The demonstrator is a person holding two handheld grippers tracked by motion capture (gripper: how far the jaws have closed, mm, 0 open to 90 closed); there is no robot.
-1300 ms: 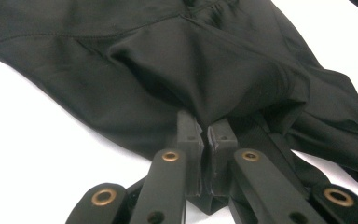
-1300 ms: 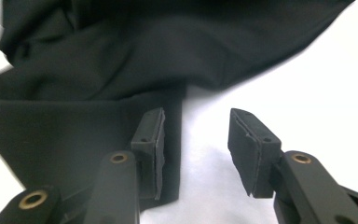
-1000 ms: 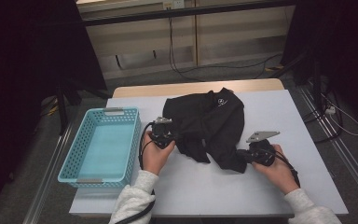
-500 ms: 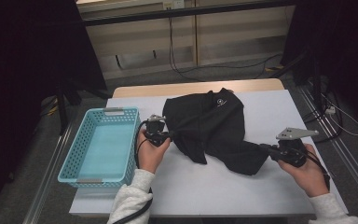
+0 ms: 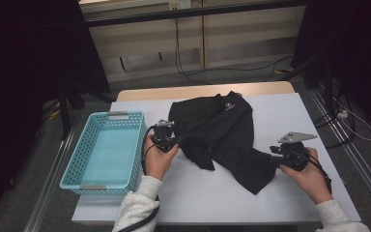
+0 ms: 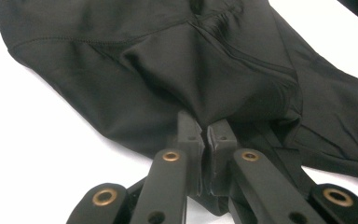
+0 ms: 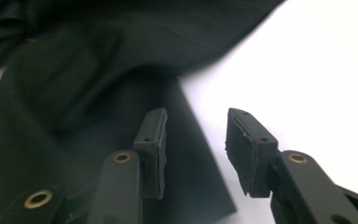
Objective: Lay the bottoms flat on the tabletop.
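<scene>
Your left gripper point(image 5: 178, 141) is pinching a fold of the black shirt point(image 5: 220, 133) at the garment's nine o'clock edge; in the left gripper view the pads point(image 6: 220, 140) are pressed together with cloth bunched between them. Your right gripper point(image 5: 273, 158) sits at the shirt's four o'clock corner, and its jaws have just been opening: in the right gripper view they stand spread, with the left pad point(image 7: 151, 140) over the dark sleeve end and the right pad point(image 7: 247, 149) over bare white table point(image 5: 290, 111), nothing clamped. The shirt itself lies across the middle of the table, small white logo point(image 5: 228, 105) toward twelve o'clock, one sleeve point(image 5: 251, 169) stretched out toward five o'clock, and the blue basket point(image 5: 107, 147) stands at nine o'clock, just beyond your left hand point(image 5: 157, 157). The main risk, as I judge it, is on the left: while that pinch holds, any pull toward the basket would drag the body and undo the stretched sleeve, since the right side no longer anchors it. A second risk is the right gripper catching the sleeve edge if you draw back low, because the cloth lies right under one pad; lift clear before moving off. Also mind the left gripper's cable point(image 5: 147, 145) near the basket rim, which could snag.
</scene>
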